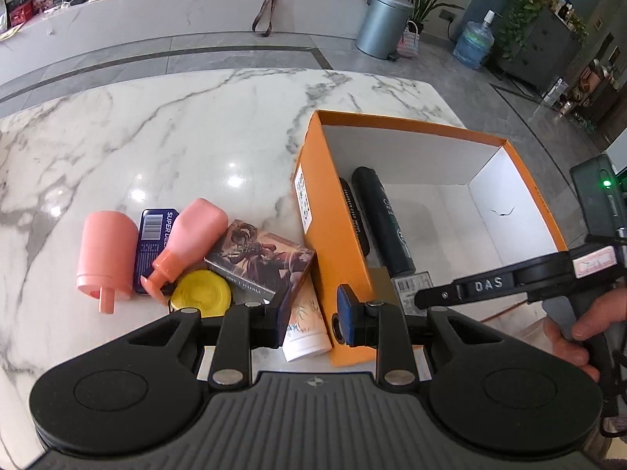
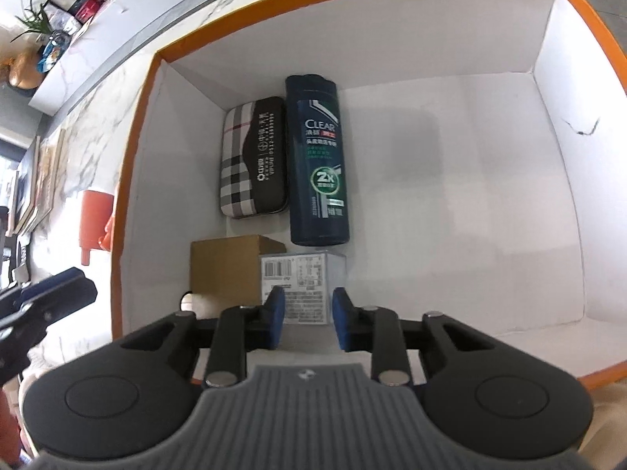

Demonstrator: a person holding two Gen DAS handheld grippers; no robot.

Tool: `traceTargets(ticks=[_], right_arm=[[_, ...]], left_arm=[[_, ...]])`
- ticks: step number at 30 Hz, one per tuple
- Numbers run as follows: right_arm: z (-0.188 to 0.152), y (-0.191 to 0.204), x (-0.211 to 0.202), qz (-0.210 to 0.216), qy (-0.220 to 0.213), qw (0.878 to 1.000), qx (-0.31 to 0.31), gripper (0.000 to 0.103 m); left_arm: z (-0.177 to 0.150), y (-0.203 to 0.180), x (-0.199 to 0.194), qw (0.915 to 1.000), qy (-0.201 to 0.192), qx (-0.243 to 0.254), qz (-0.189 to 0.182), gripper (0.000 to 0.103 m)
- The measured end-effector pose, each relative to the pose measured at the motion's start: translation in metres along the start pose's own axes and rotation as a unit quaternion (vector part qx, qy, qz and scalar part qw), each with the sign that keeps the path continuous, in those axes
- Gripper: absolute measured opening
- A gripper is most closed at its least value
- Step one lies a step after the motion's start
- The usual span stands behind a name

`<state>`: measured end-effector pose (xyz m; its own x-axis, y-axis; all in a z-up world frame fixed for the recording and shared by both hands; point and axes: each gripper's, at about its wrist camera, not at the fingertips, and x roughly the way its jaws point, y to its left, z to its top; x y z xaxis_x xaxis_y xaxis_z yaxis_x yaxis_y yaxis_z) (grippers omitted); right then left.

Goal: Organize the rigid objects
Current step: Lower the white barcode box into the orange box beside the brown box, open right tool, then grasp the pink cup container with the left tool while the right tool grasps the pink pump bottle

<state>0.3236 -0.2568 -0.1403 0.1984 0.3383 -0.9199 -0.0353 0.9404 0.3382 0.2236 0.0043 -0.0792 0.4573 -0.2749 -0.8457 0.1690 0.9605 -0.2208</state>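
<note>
Left hand-held gripper [image 1: 311, 319]: clamped on the floral white tube [image 1: 307, 333], just outside the orange box's [image 1: 333, 235] left wall, at the counter's right edge.
Advice: lift the tube clear of the rim before crossing.
Right hand-held gripper [image 2: 307, 305]: closed on the labelled carton [image 2: 303, 274], inside the box beside the cardboard box [image 2: 223, 266].
Advice: keep the carton square.

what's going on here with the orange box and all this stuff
A person with a gripper in each hand is packing loose items into the orange box on the marble table. The right gripper is inside it, fingers closed on a small labelled box near the shampoo bottle. The left gripper holds a white tube outside.
</note>
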Motion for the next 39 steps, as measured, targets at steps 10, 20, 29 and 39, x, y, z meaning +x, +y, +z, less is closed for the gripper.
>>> traceTargets(ticks=[10,20,29,39], right_arm=[[-0.011,0.022,-0.032,-0.016,-0.057,0.997,-0.049,0.031],[-0.028,0.098,-0.077,0.036,-0.161,0.975,-0.151,0.044],[-0.034,0.177,-0.029,0.015,-0.147,0.964,-0.222,0.043],[0.003,0.204,0.044,-0.005,-0.089,0.984,-0.154,0.043]], left_arm=[[-0.018,0.014,-0.034,0.9994,-0.025,-0.009,0.022,0.032],[-0.041,0.062,-0.072,0.9966,-0.056,-0.04,0.046,0.032],[-0.038,0.117,-0.049,0.9907,-0.07,-0.079,0.085,0.042],[-0.021,0.154,0.004,0.9921,-0.067,-0.073,0.077,0.066]])
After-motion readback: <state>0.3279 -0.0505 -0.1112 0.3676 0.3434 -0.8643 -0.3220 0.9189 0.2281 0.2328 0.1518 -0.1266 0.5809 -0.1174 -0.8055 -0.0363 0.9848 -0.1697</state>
